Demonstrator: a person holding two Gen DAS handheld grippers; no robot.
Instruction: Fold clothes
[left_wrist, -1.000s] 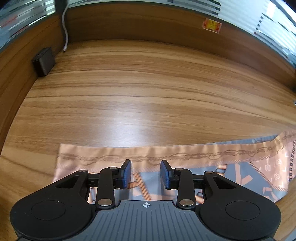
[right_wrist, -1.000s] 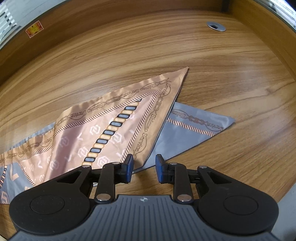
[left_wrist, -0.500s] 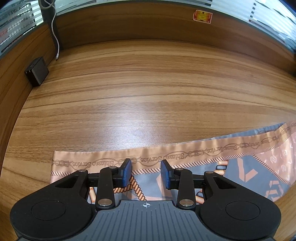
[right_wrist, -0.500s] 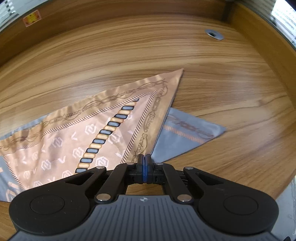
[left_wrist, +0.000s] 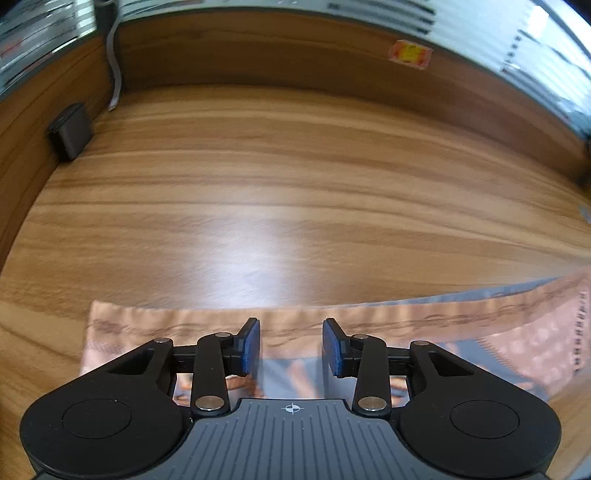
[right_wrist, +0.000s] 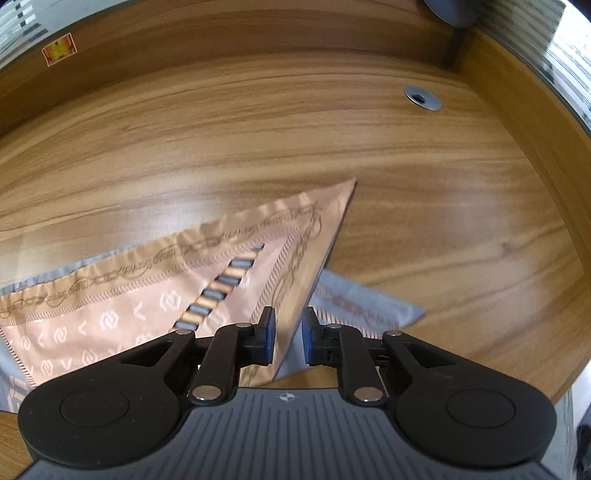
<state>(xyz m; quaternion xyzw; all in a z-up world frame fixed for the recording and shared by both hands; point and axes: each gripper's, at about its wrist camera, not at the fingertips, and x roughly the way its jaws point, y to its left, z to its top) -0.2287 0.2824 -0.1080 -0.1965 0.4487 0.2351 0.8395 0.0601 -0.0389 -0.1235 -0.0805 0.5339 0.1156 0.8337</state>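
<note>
A peach and grey printed scarf lies flat on the wooden table, folded over so a peach triangle points to the far right and a grey corner sticks out beneath it. My right gripper is open, its jaws on either side of the fold's near right edge, holding nothing. In the left wrist view the scarf's peach border runs across under my left gripper, which is open and empty over the cloth's left end.
A black box and a hanging cable sit at the table's far left corner. A metal grommet is set in the tabletop at the far right. Wooden walls rim the table.
My right gripper was open, shut half a second ago, and is open again at the fold's edge. The left gripper stayed open and shifted slightly over the scarf's left end.
</note>
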